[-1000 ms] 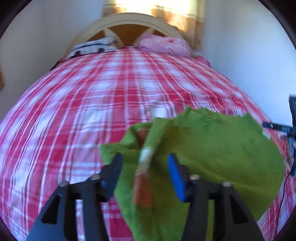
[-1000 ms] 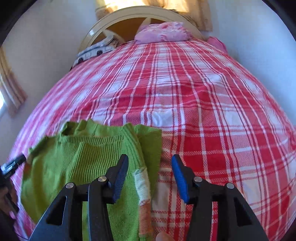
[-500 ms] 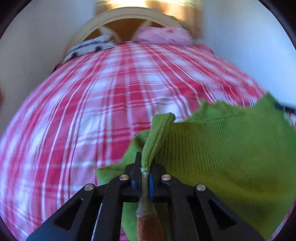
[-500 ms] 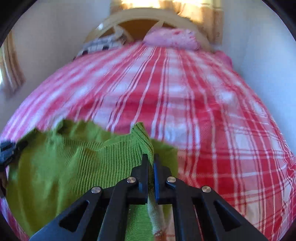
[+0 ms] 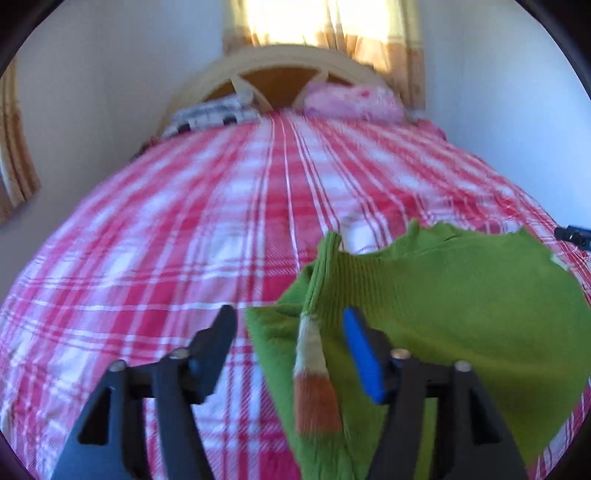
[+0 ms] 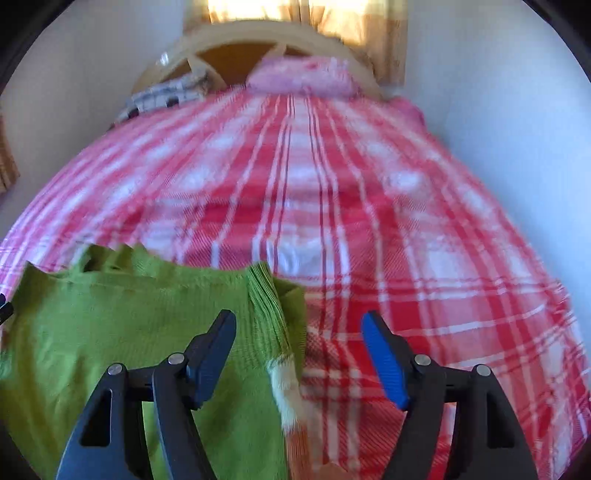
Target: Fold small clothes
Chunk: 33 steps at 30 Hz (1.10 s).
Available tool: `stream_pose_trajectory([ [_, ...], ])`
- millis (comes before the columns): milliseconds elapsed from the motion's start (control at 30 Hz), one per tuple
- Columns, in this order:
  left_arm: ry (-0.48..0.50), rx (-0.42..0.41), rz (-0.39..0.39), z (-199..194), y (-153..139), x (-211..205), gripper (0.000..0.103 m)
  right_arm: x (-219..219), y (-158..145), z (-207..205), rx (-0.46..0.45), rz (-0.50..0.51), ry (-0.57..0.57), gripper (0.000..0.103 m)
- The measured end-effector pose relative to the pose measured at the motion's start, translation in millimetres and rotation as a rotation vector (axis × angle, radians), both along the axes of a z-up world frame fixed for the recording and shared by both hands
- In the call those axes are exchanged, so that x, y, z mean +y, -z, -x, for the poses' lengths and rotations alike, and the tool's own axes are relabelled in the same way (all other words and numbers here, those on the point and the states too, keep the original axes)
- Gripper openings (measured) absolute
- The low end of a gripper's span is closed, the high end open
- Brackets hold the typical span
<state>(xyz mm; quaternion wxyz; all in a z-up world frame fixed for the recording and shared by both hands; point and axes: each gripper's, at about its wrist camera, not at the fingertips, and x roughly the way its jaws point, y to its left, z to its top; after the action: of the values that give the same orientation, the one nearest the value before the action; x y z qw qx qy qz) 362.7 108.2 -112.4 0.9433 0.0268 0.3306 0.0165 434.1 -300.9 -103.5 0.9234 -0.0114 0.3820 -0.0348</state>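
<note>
A small green knit sweater lies on the near end of the bed, spread over the red-and-white plaid bedspread. Its left sleeve is folded in over the body, and the cuff, banded white then orange, sits between my left gripper fingers. My jaws there are opening: the black finger stands over bare bedspread to one side, the blue-padded finger over green knit on the other, neither pressing on the sleeve. I hold nothing w/ that hand.

From the right wrist cam, the same sweater fills the lower left, and its right sleeve runs down along the garment's edge to a white-and-orange cuff. My right gripper is also opening, jaws wide. The black finger hangs over the sweater body, the blue one over plaid cloth; the sleeve lies between them, free of both pads. Whether the cuff rests flat or is slightly raised I cannot tell, as the frame is blurred.

Beyond, at the far end of the bed: a pink pillow, a black-and-white patterned pillow beside it, a curved pale headboard, and sunlit curtains btw. white walls.
</note>
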Motion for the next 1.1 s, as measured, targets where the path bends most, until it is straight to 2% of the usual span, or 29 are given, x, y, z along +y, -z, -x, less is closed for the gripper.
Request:
stream_pose_trajectory([
  [67, 0.016, -0.010, -0.030, 12.9, -1.9, -8.7, 0.077, 16.7, -19.4, 22.8, -0.046, -0.008, -0.054, 0.071],
  [133, -0.005, 0.033, -0.104, 15.9, 6.9, -17.9, 0.077, 41.2, -28.0, 42.6, -0.065, -0.042, -0.138, 0.071],
  [200, -0.050, 0.084, -0.115, 12.6, 19.4, -12.2, 0.077, 83.1, -27.2, 65.7, -0.054, -0.082, -0.269, 0.071],
  [267, -0.082, 0.122, -0.078, 14.4, 28.5, 0.3, 0.077, 127.7, -16.7, 84.8, -0.019, -0.150, -0.419, 0.071],
  [333, -0.069, 0.127, -0.004, 23.5, 32.4, 7.1, 0.077, 157.8, -3.5, 97.7, 0.025, -0.209, -0.521, 0.071],
  [367, -0.057, 0.131, 0.006, 28.3, 34.4, 6.8, 0.077, 178.6, 9.6, 105.1, 0.067, -0.221, -0.586, 0.071],
  [433, -0.029, 0.147, -0.027, 37.0, 40.2, -1.5, 0.077, 199.2, 27.3, 113.6, 0.106, -0.183, -0.633, 0.071],
  [467, -0.015, 0.143, -0.033, 42.0, 41.8, -4.5, 0.077, 208.8, 43.9, 114.4, 0.170, -0.145, -0.641, 0.071],
  [633, -0.008, 0.137, -0.010, 58.4, 44.4, -8.6, 0.077, 208.5, 47.3, 127.7, 0.207, -0.106, -0.655, 0.071],
  [733, -0.019, 0.139, 0.030, 64.9, 43.4, -5.5, 0.077, 191.2, 33.3, 138.3, 0.172, -0.104, -0.634, 0.071],
  [833, -0.021, 0.157, 0.012, 70.4, 46.7, -5.0, 0.086, 145.3, 10.0, 144.9, 0.056, -0.171, -0.510, 0.071],
  [867, -0.023, 0.166, 0.010, 73.0, 49.1, -4.1, 0.089, 118.8, 3.7, 147.0, 0.012, -0.186, -0.433, 0.071],
  [900, -0.021, 0.174, 0.013, 73.7, 50.9, -2.8, 0.089, 100.6, 3.0, 146.6, 0.003, -0.195, -0.381, 0.071],
  [967, -0.017, 0.181, 0.041, 77.1, 53.3, 1.6, 0.090, 64.9, 15.1, 141.8, 0.058, -0.198, -0.266, 0.071],
  [1033, -0.025, 0.188, 0.059, 77.3, 54.2, 4.6, 0.092, 42.4, 31.8, 139.4, 0.108, -0.156, -0.191, 0.071],
  [1100, -0.034, 0.189, 0.061, 76.3, 54.3, 4.1, 0.093, 25.8, 48.5, 141.1, 0.145, -0.115, -0.162, 0.062],
])
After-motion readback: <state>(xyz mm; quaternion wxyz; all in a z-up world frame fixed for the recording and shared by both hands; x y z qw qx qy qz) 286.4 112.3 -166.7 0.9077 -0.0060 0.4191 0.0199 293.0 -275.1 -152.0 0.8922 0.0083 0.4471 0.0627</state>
